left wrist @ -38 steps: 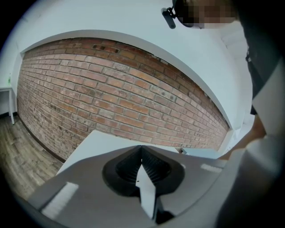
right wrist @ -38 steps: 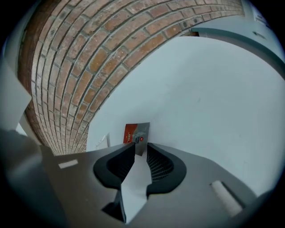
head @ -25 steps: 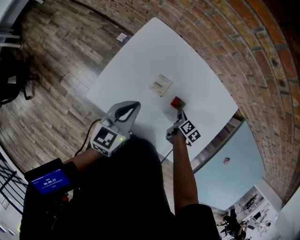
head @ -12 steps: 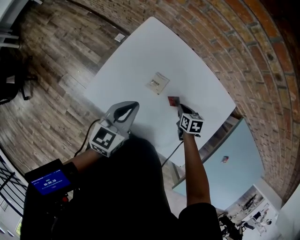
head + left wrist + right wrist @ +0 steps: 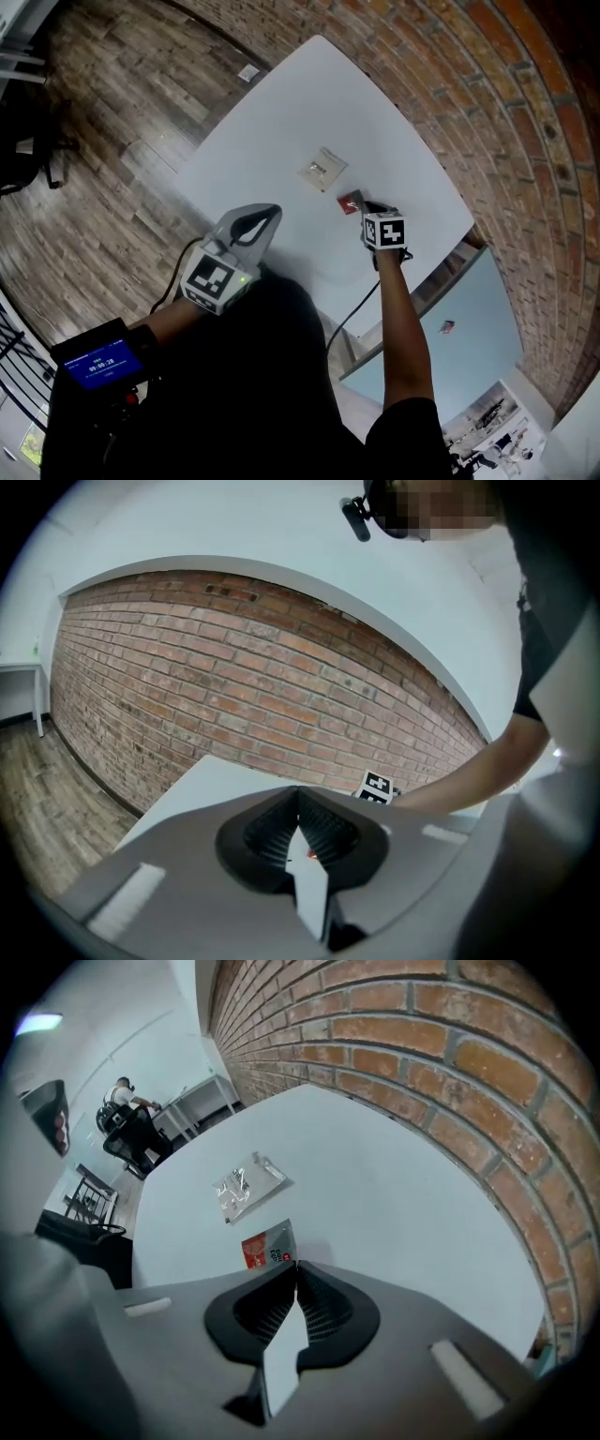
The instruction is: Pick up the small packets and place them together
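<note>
Reading the head view from the person's left, the left gripper [image 5: 269, 212] is held over the near part of the white table [image 5: 281, 122], well apart from the clear packet [image 5: 248, 1185]. Its own view shows the jaws closed tip to tip with nothing gripped. The clear packet lies flat on the table; it is a see-through, crinkled sachet with pale contents and some dark print, set askew. The red packet [image 5: 267, 1244] lies flat near the clear packet without touching it, on the side facing the right gripper [image 5: 295, 1265]. This packet is small and nearly square, red with white print on one half and greyish on the other. Its slightly longer side appears to run across the line of the jaws, not along it. The right gripper is the nearer tool by a clear margin: its tips sit right at the near edge of the red packet, which lies straight ahead and slightly left of them. These jaws are also pressed together and appear empty, so they would likely need to open before taking the packet's edge.
</note>
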A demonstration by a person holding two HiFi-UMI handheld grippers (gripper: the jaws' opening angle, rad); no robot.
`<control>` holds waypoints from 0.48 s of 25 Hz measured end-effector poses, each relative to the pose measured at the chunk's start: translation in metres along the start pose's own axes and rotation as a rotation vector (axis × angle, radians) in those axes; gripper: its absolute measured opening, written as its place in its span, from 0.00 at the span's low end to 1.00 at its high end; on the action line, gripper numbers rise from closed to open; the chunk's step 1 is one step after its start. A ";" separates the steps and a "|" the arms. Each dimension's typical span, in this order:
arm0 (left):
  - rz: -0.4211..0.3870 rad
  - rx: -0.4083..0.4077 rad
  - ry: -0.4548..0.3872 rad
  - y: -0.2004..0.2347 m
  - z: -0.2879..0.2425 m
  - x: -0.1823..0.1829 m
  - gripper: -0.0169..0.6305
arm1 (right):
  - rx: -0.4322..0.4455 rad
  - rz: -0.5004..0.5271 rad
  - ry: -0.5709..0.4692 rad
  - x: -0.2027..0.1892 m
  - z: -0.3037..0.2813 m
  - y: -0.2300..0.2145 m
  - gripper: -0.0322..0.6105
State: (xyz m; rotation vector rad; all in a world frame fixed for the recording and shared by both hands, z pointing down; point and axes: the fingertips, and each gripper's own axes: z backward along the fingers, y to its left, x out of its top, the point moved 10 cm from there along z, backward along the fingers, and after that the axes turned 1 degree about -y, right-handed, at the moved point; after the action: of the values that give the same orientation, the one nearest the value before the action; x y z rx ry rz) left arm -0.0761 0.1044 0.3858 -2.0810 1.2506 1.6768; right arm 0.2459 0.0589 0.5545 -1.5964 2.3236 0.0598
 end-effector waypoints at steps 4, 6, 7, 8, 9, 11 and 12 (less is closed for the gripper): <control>0.017 0.008 0.004 0.002 0.002 -0.002 0.03 | -0.045 0.056 0.031 0.005 -0.012 -0.001 0.08; 0.022 0.011 0.004 0.002 0.003 -0.004 0.03 | -0.064 0.036 0.009 0.003 -0.014 -0.002 0.11; 0.025 0.013 0.003 0.002 0.003 -0.004 0.03 | -0.071 0.018 -0.015 0.000 -0.013 -0.003 0.14; 0.029 0.014 0.002 0.002 0.004 -0.005 0.03 | -0.077 -0.001 -0.049 -0.003 -0.011 -0.003 0.16; 0.031 0.016 0.002 0.003 0.004 -0.005 0.03 | -0.081 -0.017 -0.094 -0.006 -0.007 -0.002 0.19; 0.034 0.019 0.002 0.003 0.006 -0.006 0.03 | -0.091 -0.026 -0.196 -0.013 0.004 0.005 0.20; 0.035 0.019 0.003 0.003 0.006 -0.007 0.03 | -0.096 -0.014 -0.235 -0.017 0.009 0.011 0.20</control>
State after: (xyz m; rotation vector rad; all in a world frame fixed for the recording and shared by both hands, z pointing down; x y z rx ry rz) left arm -0.0826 0.1094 0.3905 -2.0632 1.3054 1.6707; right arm 0.2434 0.0800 0.5495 -1.5567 2.1575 0.3412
